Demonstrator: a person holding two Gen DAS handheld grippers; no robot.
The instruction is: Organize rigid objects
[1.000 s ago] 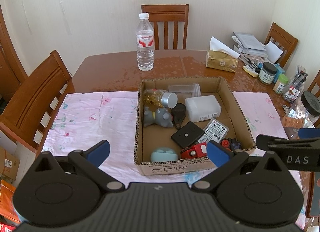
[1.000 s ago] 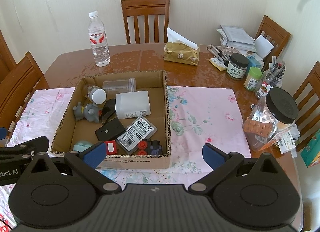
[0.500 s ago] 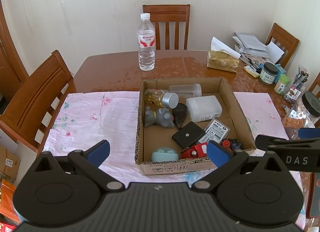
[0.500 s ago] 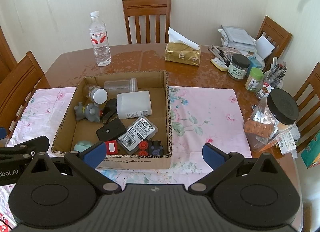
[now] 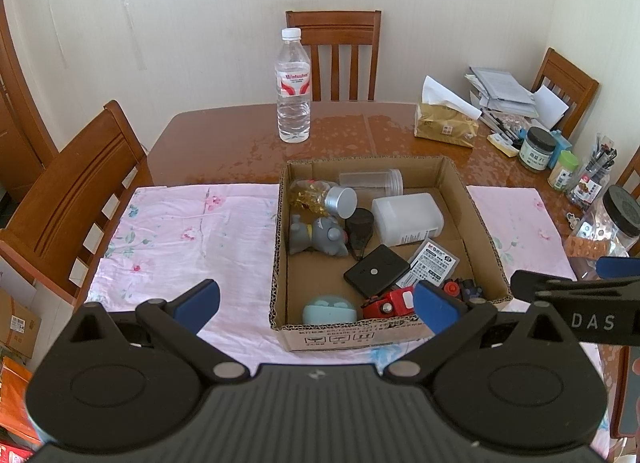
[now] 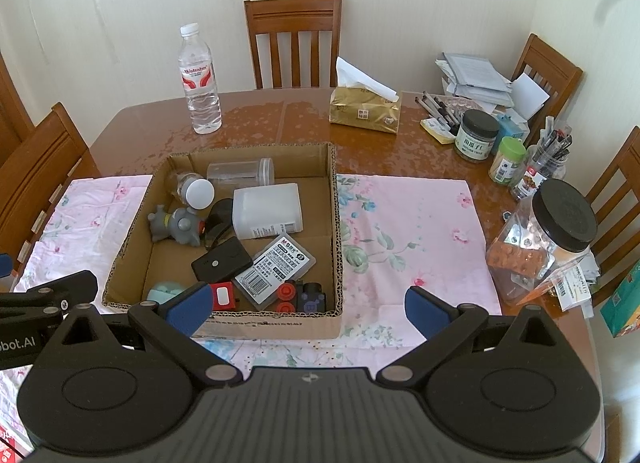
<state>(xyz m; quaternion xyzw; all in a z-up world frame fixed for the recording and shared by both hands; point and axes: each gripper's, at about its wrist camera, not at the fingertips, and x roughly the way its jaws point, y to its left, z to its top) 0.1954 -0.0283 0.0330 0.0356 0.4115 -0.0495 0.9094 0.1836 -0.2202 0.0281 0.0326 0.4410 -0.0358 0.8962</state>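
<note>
An open cardboard box (image 5: 486, 223) (image 6: 338, 231) sits on a pink floral cloth (image 5: 180, 239) (image 6: 412, 231). It holds several objects: a white plastic bottle (image 5: 406, 219) (image 6: 267, 211), a clear jar (image 5: 370, 182), a silver-lidded jar (image 5: 340, 201), a grey toy (image 5: 318, 235) (image 6: 176, 225), a black flat box (image 5: 376, 275) (image 6: 220, 263), a labelled case (image 6: 274, 265), a red toy (image 5: 388, 305) and a light-blue case (image 5: 328, 311). My left gripper (image 5: 316, 305) and right gripper (image 6: 308, 305) are both open and empty, held above the box's near side.
A water bottle (image 5: 293, 91) stands behind the box. A gold tissue pack (image 6: 366, 113), jars (image 6: 476, 141), pens and papers crowd the far right. A large black-lidded jar (image 6: 548, 239) stands at the right edge. Wooden chairs (image 5: 68, 191) surround the table.
Both views have shifted very slightly; the box and its contents have not moved. Both grippers stay open.
</note>
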